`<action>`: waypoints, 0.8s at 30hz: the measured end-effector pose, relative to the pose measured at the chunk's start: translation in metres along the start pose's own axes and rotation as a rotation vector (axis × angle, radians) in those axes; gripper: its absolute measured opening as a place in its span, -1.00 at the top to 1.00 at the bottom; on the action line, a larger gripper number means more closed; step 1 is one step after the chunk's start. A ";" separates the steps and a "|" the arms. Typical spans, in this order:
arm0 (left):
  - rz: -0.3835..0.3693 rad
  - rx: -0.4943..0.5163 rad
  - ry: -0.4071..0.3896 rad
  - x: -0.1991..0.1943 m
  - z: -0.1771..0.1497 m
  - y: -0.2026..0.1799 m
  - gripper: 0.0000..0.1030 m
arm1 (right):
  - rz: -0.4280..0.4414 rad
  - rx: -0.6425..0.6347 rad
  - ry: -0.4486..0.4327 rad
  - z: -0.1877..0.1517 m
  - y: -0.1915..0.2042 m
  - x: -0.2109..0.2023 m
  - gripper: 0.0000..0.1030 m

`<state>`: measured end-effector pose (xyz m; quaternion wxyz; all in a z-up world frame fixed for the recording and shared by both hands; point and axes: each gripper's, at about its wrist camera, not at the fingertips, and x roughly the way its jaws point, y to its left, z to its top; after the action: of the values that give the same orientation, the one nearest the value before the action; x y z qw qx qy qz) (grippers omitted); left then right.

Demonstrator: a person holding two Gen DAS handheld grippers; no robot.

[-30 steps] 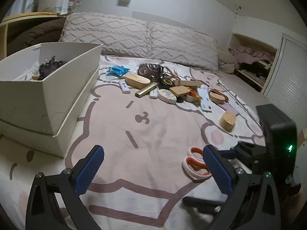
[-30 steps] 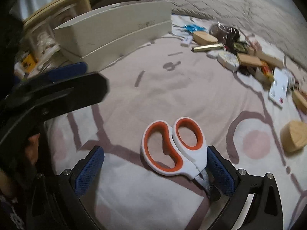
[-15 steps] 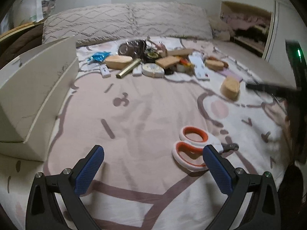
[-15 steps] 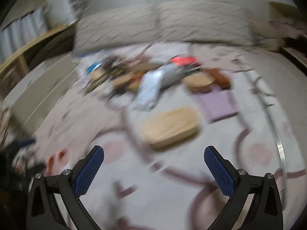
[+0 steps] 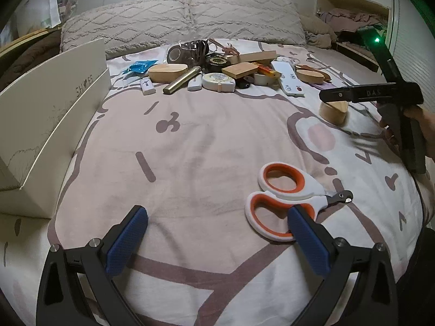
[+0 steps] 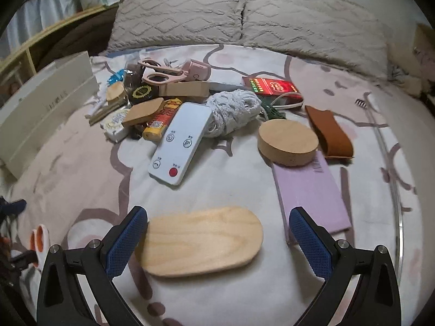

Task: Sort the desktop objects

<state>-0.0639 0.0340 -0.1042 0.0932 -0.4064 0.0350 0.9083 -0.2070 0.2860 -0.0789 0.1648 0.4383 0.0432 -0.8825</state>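
White and orange clippers (image 5: 282, 198) lie on the pink bedspread, just ahead of the right finger of my open left gripper (image 5: 217, 240). A pile of small objects (image 5: 217, 73) sits farther back near the pillows. My right gripper (image 6: 217, 240) is open and low over an oval wooden block (image 6: 201, 240), which lies between its fingers, nearer the left one. In the left wrist view a hand holds the right gripper's body (image 5: 391, 95) at the right edge, above that wooden block (image 5: 333, 111). A white remote (image 6: 180, 142) lies beyond the block.
A white shoe box (image 5: 51, 116) stands on the bed at the left. A lilac flat box (image 6: 310, 190), a round wooden puck (image 6: 288, 141) and a brown leather sleeve (image 6: 330, 133) lie to the right. Pillows (image 6: 244, 19) line the headboard.
My right gripper left the clippers and swung right to the oval wooden block. The left gripper turned toward the clippers, which now lie by its right finger.
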 end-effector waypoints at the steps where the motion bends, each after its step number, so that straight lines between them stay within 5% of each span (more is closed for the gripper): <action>1: -0.001 0.000 -0.001 0.000 0.000 0.000 -1.00 | 0.019 0.012 0.002 -0.001 -0.002 0.001 -1.00; 10: 0.025 0.006 -0.009 -0.003 -0.004 0.002 -1.00 | 0.136 0.073 0.039 -0.006 -0.009 0.012 -1.00; 24: 0.075 0.032 0.030 -0.012 -0.010 0.018 -1.00 | 0.109 0.062 0.041 -0.006 -0.003 0.013 -1.00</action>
<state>-0.0526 0.0128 -0.1020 0.0650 -0.4170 0.0661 0.9042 -0.2104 0.2868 -0.0931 0.1980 0.4631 -0.0046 -0.8639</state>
